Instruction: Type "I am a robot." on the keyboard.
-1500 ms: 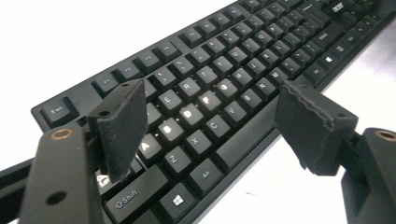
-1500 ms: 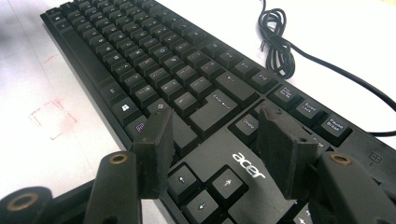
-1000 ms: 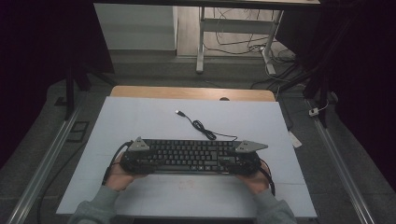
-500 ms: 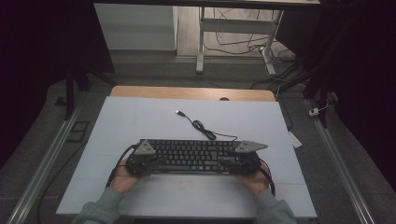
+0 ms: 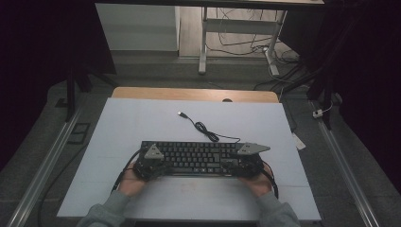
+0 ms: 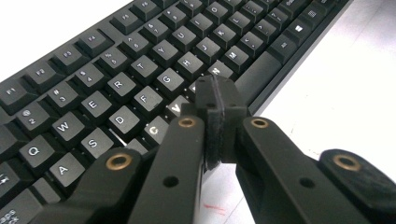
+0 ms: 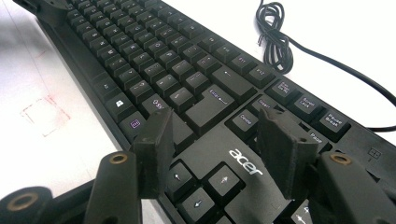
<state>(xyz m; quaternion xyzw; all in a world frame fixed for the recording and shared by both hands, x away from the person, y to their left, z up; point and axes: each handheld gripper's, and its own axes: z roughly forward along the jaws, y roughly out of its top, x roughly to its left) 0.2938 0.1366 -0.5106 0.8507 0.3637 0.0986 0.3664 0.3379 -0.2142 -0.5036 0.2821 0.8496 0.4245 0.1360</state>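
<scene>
- The black keyboard lies flat on the white table, near the person's edge, with a gripper at each end.
- The left gripper has its jaws pressed together with nothing between them, tips poised over the bottom letter row just beside the space bar. Risk here: a closed tip coming down off-centre catches two keys at once, or skids off a keycap onto the frame.
- The right gripper is spread wide, jaws straddling the block above the arrow keys, near the acer logo. Risk: as open as that, one jaw could snag a neighbouring key if the hand drops.
- If both hands push forward unevenly, I judge the keyboard could pivot on the smooth table rather than slide straight.
- The cable runs loose from the back edge, looped once, with its USB plug lying free farther up the table. Any drag of the board could tug that loop or sweep the plug around.
- Red pen marks sit on the table beside the board; drift could cover them.
</scene>
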